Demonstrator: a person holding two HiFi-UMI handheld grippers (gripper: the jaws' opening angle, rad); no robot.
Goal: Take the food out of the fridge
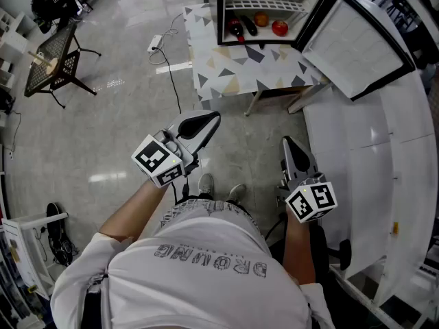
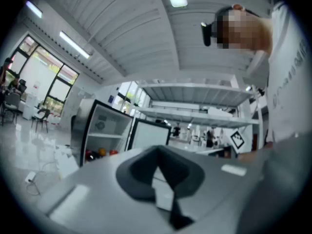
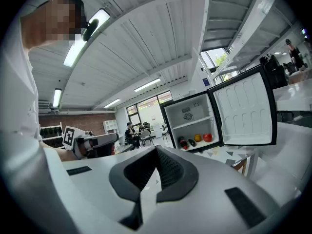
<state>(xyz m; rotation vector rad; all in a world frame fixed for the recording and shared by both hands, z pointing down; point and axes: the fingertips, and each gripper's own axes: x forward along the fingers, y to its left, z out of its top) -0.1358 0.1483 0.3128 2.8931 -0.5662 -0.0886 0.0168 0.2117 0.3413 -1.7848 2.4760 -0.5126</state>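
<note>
A small fridge (image 1: 221, 12) stands open on a patterned table (image 1: 233, 70), its door (image 1: 353, 43) swung to the right. On its lower shelf lie a red round fruit (image 1: 279, 27), an orange one (image 1: 260, 19), a dark eggplant (image 1: 248, 25) and a dark red item (image 1: 235, 27). The same food shows in the right gripper view: red fruit (image 3: 207, 137), orange fruit (image 3: 197, 138). My left gripper (image 1: 214, 117) and right gripper (image 1: 287, 141) are held in front of the person's body, well short of the table. Both are shut and hold nothing.
A long white counter (image 1: 384, 156) runs along the right, close to the right gripper. A power strip (image 1: 154, 44) and its cable lie on the floor left of the table. A black mesh stand (image 1: 55, 57) is at far left.
</note>
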